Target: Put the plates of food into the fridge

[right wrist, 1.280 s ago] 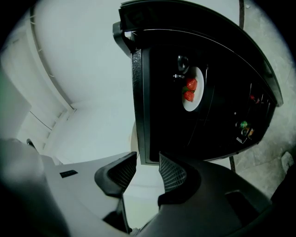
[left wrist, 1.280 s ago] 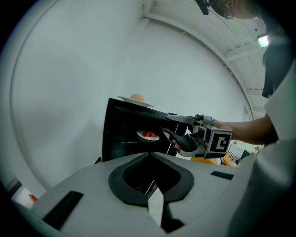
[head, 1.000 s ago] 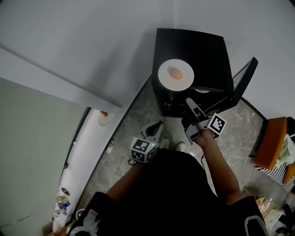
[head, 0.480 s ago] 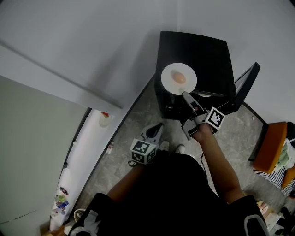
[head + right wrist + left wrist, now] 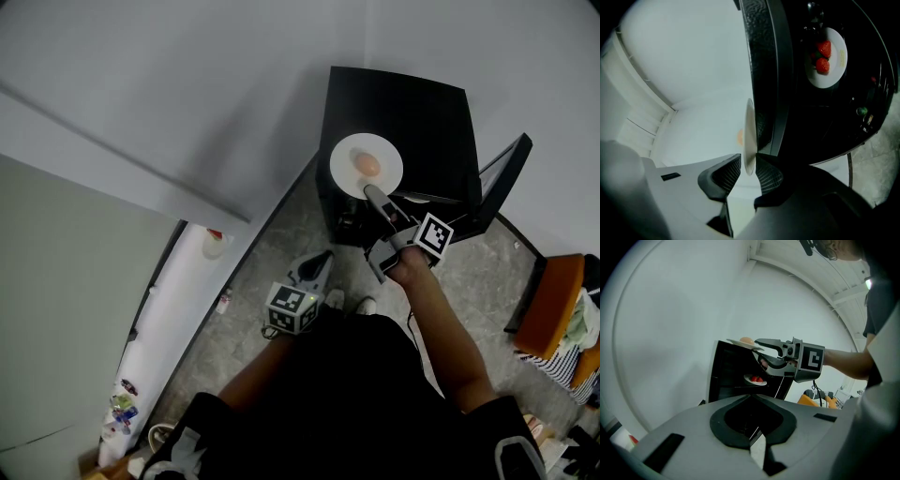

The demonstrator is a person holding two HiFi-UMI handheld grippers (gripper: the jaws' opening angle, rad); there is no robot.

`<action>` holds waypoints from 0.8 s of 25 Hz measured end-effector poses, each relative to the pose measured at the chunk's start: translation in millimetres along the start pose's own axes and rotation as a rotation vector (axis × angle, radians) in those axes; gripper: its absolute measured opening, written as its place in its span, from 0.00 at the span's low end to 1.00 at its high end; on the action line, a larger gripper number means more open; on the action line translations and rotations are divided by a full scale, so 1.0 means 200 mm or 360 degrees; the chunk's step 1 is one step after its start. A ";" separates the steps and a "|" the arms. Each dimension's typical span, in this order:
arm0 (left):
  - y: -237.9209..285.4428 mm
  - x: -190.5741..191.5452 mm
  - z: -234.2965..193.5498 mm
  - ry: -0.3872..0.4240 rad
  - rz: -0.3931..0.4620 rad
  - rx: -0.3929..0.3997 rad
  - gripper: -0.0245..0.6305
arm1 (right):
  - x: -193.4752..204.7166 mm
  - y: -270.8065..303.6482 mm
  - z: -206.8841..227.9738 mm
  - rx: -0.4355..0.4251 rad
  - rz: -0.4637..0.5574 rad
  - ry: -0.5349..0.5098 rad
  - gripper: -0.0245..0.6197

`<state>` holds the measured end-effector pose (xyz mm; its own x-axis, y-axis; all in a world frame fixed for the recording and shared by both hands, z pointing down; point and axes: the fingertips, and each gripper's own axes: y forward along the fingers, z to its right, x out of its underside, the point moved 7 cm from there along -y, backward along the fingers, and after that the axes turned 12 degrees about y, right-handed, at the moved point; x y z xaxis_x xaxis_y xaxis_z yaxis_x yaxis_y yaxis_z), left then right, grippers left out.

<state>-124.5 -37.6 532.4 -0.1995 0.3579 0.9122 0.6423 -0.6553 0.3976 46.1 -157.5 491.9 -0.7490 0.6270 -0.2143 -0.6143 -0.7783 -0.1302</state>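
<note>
Nearest, the left gripper hangs low by the person's body, jaws together on nothing. Farther out, the right gripper has advanced from the fridge's front to the round white plate, which sits atop the boxy black fridge. Its cross-hatched pads have just been closing around the thin rim but are not yet clamped.

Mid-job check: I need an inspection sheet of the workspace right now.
Surface: flat top of black mini fridge, one plate on it.
Job's things: white round plate with orange food on top; white plate of red strawberries inside; fridge door open.
Clutter: small items on long white ledge.
Grippers: right gripper jaws have just been closing, plate rim between them, unclamped; left gripper shut, empty.
Cables: thin dark lead below right gripper.
Surroundings: grey stone floor, orange chair.
</note>
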 end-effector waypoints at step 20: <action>0.00 0.01 0.05 0.0014 -0.0011 0.0022 0.07 | 0.13 -0.19 -0.01 -0.0002 -0.0168 0.0079 0.14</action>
<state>-116.8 -30.5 532.6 -0.2104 0.3568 0.9102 0.6510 -0.6434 0.4027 51.7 -111.8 488.7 -0.6671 0.7029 -0.2468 -0.6885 -0.7083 -0.1559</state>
